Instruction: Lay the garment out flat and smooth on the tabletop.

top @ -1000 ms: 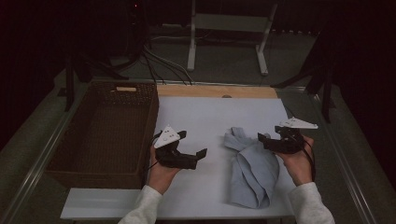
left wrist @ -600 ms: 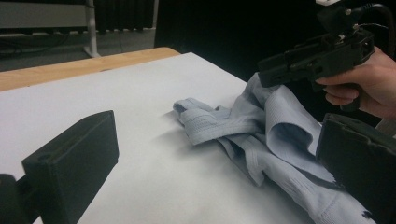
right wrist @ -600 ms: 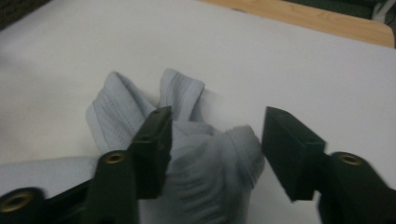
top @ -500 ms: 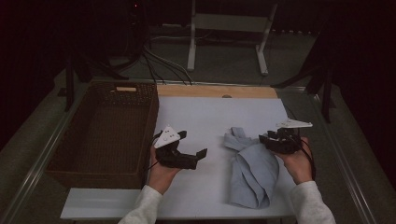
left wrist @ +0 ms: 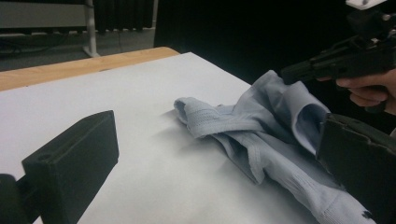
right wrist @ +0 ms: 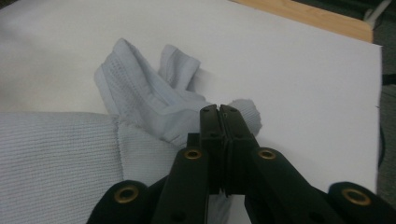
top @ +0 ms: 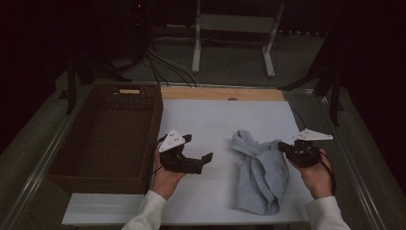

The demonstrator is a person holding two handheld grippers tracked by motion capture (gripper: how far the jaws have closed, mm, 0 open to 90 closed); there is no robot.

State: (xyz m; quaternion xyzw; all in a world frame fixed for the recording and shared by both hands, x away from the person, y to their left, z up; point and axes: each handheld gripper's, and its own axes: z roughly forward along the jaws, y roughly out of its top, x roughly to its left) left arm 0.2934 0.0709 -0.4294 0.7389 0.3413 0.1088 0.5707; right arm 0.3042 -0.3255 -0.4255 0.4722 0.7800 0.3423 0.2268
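A pale blue cloth point(top: 261, 173) is lying crumpled on the white table point(top: 220, 120), toward the right side, its long part running down to the near edge and a twisted strip point(left wrist: 219, 122) of it reaching up and left. In the left gripper view the cloth is showing ribbed seams and loose folds, with its nearest part passing behind the right-hand jaw of that view.

The left gripper point(top: 197, 154) is resting in the person's left hand point(top: 167, 175) just right of the basket point(top: 103, 136), pointing toward the cloth but apart from it. Its jaws are standing wide apart (one at each side of the left gripper view, bare table between them), holding nothing.

The right gripper point(right wrist: 219, 111) is sitting in the right hand point(top: 316, 172) at the right edge of the cloth. Its jaws are pressed together, tips meeting over the cloth's upper edge; whether any cloth is pinched between them I cannot tell. In the high view the right gripper's tips are touching or just over the cloth's right side.

The brown wicker basket is sitting at the left of the table, its long side just beside the white surface. A wooden strip point(top: 222, 93) is running along the far edge of the table. Beyond it, a white stand point(top: 234, 28) and dark cables point(top: 163, 60) are lying on the floor.
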